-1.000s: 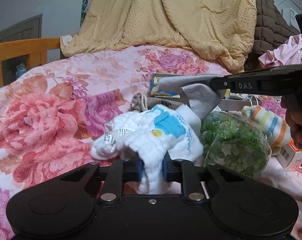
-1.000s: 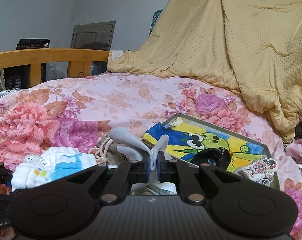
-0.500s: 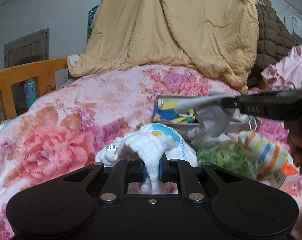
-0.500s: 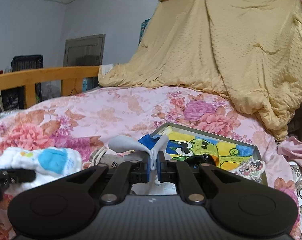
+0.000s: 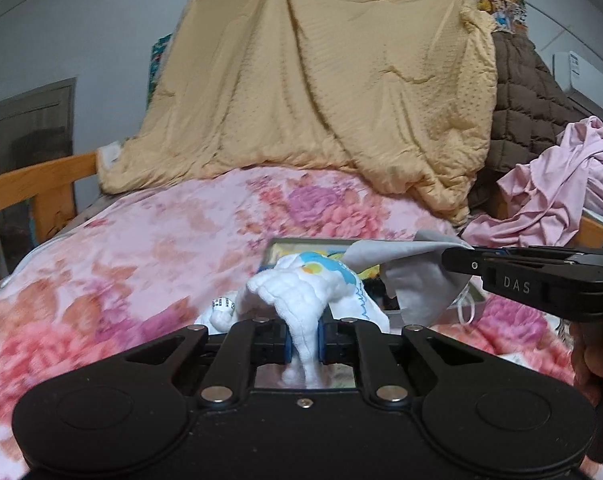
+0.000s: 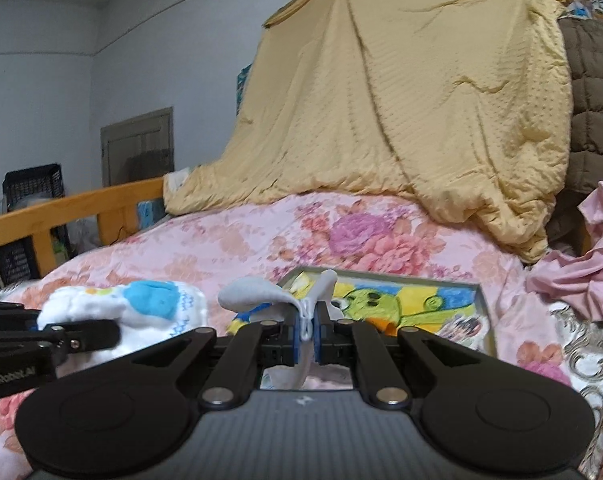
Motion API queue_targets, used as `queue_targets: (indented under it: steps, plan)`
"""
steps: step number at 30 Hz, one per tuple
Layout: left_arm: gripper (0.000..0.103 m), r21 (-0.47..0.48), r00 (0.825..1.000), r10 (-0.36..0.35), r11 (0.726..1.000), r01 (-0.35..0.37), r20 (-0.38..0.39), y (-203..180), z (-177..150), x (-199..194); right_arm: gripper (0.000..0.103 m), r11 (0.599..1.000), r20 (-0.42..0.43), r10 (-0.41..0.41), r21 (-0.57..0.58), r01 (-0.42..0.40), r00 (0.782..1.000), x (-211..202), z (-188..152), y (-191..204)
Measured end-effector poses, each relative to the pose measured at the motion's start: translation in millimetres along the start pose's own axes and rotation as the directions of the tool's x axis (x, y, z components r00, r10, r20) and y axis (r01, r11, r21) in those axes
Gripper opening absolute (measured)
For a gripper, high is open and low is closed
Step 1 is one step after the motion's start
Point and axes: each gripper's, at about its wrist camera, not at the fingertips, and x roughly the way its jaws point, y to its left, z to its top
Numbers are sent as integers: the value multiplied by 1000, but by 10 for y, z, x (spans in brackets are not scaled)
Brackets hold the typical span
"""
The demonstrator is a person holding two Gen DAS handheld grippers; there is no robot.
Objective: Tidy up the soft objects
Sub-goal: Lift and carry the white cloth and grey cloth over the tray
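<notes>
White padded cloth (image 5: 301, 300), pinched in the left gripper (image 5: 303, 338) above the near floral bedspread (image 5: 141, 248), hangs beside the grey cloth (image 6: 257, 294) clamped by the right gripper (image 6: 309, 334); either thin pinch could slip.

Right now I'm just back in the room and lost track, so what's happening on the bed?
A person is sorting soft things with two handheld grippers. The left gripper has its jaws clamped on a white quilted cloth with blue print, held above the floral bedspread. The right gripper is pinching a thin grey cloth, also off the bed, in front of a framed cartoon picture. Neither cloth has been set down anywhere yet.
</notes>
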Motion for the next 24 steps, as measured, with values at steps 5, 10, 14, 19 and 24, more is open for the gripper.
queue_targets:
  steps: [5, 10, 14, 19, 24]
  plan:
    - [11, 18, 1000, -21, 1000, 21, 7, -208, 211, 343, 7, 999, 24, -13, 37, 12, 1000, 183, 151, -334]
    - [11, 15, 999, -32, 999, 32, 8, -349, 400, 800, 7, 986, 23, -12, 169, 8, 1000, 434, 124, -747]
    - [12, 0, 1000, -30, 1000, 30, 8, -453, 488, 1210, 7, 964, 5, -15, 266, 13, 1000, 627, 13, -1048]
    - [12, -6, 999, -39, 999, 38, -15, -589, 508, 1666, 7, 930, -9, -28, 367, 29, 1000, 829, -98, -1394]
    - [12, -11, 997, -61, 998, 60, -56, -720, 443, 2028, 7, 897, -17, -24, 442, 29, 1000, 998, -169, -1653]
